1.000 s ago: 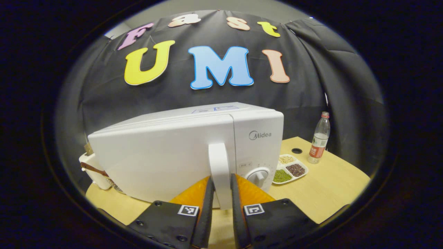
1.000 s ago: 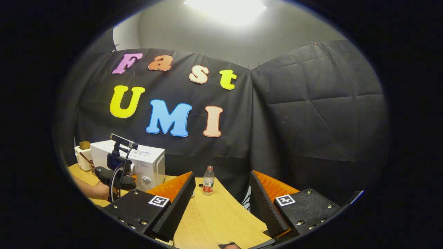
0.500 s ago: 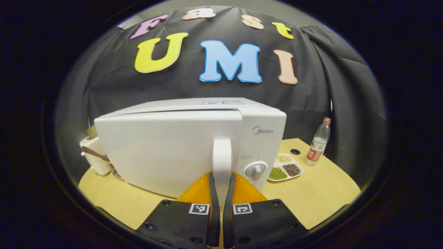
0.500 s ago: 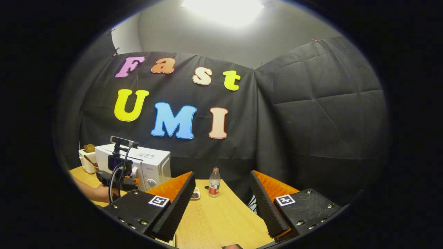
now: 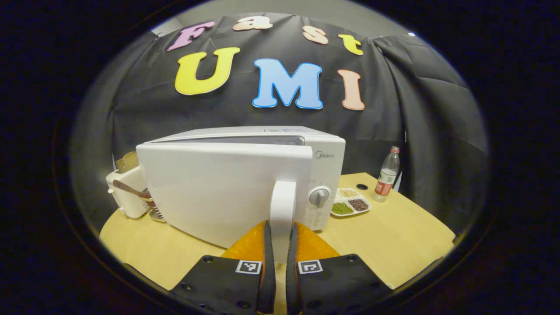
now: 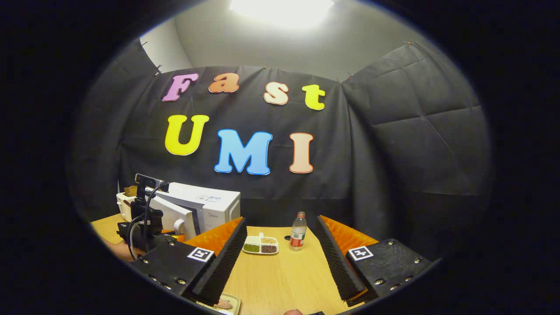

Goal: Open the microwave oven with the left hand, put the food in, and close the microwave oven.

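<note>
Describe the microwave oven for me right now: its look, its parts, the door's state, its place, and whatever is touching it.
The microwave oven is a glossy white box standing on the wooden table. Its door is swung partly open, hinged at its left. The left gripper is shut on the door's vertical white handle. A round knob sits on the control panel right of the door. A white toaster stands beside it on the left.

toaster (image 5: 127,192) left of microwave (image 5: 245,175) | tray (image 5: 350,204), bottle (image 5: 386,175) right, seemingly apart
</note>
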Demonstrator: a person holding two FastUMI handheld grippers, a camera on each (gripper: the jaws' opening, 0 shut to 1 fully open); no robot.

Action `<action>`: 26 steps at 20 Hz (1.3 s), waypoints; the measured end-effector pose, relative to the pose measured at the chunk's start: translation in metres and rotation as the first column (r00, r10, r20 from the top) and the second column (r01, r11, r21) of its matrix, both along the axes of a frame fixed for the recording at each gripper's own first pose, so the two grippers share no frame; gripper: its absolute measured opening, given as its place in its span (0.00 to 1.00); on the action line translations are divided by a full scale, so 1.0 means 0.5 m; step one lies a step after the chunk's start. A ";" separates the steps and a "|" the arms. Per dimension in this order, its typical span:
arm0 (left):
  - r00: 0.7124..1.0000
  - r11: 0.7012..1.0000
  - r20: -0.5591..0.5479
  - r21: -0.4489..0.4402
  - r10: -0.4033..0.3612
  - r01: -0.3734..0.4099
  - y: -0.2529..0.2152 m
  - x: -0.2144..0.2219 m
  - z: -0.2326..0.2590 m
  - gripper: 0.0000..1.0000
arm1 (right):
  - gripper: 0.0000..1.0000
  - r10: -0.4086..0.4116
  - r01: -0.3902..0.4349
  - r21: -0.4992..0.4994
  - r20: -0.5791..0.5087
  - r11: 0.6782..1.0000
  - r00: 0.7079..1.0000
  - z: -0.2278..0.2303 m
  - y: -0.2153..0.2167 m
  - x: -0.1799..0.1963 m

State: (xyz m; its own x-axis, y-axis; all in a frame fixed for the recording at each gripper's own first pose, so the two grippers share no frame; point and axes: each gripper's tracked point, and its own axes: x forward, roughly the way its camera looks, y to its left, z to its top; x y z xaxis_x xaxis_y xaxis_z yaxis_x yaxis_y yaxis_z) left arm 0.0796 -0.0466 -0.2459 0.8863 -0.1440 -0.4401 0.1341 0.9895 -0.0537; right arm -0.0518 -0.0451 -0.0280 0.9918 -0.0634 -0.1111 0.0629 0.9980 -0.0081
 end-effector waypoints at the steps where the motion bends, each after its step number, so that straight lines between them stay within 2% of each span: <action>1: 1.000 1.000 -0.001 -0.002 -0.012 0.012 0.008 -0.016 0.004 0.18 | 0.95 0.020 -0.020 0.002 0.000 1.000 1.000 -0.001 0.014 0.005; 4: 0.999 0.999 -0.003 0.011 -0.036 0.036 0.037 -0.062 0.010 0.20 | 0.96 0.076 -0.076 0.013 -0.006 0.997 0.997 -0.009 0.056 0.019; 16: 0.999 0.999 -0.027 0.032 0.030 -0.029 0.163 -0.207 0.025 0.19 | 0.96 0.274 -0.274 0.021 0.008 0.962 0.962 -0.005 0.220 0.049; 21: 0.998 0.998 -0.031 0.039 0.057 -0.056 0.224 -0.253 0.029 0.22 | 0.96 0.330 -0.331 0.021 0.025 0.943 0.944 0.005 0.283 0.053; 26: 0.996 0.995 -0.035 0.051 0.087 -0.085 0.296 -0.301 0.034 0.19 | 0.96 0.377 -0.377 0.022 0.023 0.926 0.926 0.005 0.345 0.052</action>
